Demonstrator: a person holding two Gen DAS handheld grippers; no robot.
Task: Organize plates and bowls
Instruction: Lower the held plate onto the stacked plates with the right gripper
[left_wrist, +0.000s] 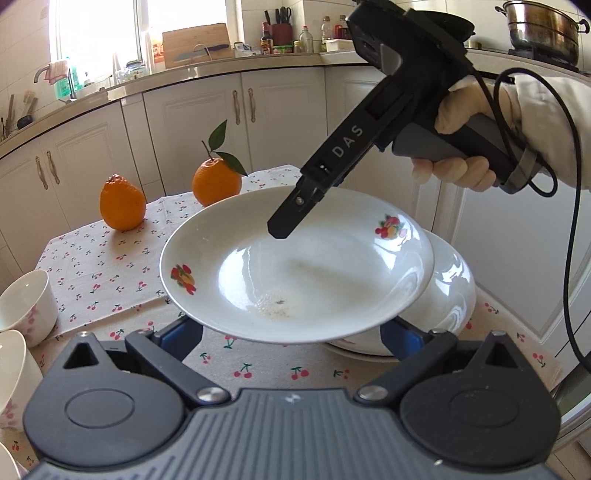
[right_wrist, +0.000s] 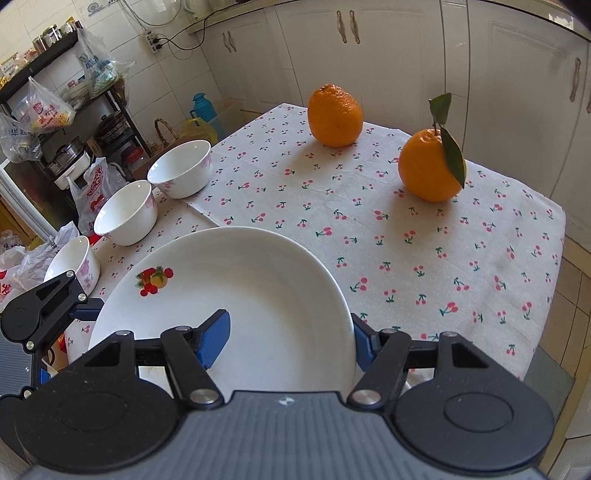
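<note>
The right gripper's (right_wrist: 290, 338) blue-padded fingers (right_wrist: 214, 341) are closed on the rim of a shallow white ceramic plate with fruit decals (right_wrist: 229, 291), one pad lying on the plate's inner face and the other outside the edge. In the left wrist view this plate (left_wrist: 295, 266) hangs tilted above the tabletop with the cherry-print cloth (left_wrist: 110, 266), partly over a second white dish (left_wrist: 447, 295) that rests on the cloth. The left gripper's (left_wrist: 291, 338) fingers (left_wrist: 181, 338) stand wide apart beneath the plate's near rim, but the plate hides their tips, so whether they touch anything cannot be told. Three small white bowls with pink flower prints (right_wrist: 127, 212) sit in a row along the cloth's left edge. Two oranges (right_wrist: 334, 114), one bearing green leaves, stand at the far side, well apart from the plate.
</note>
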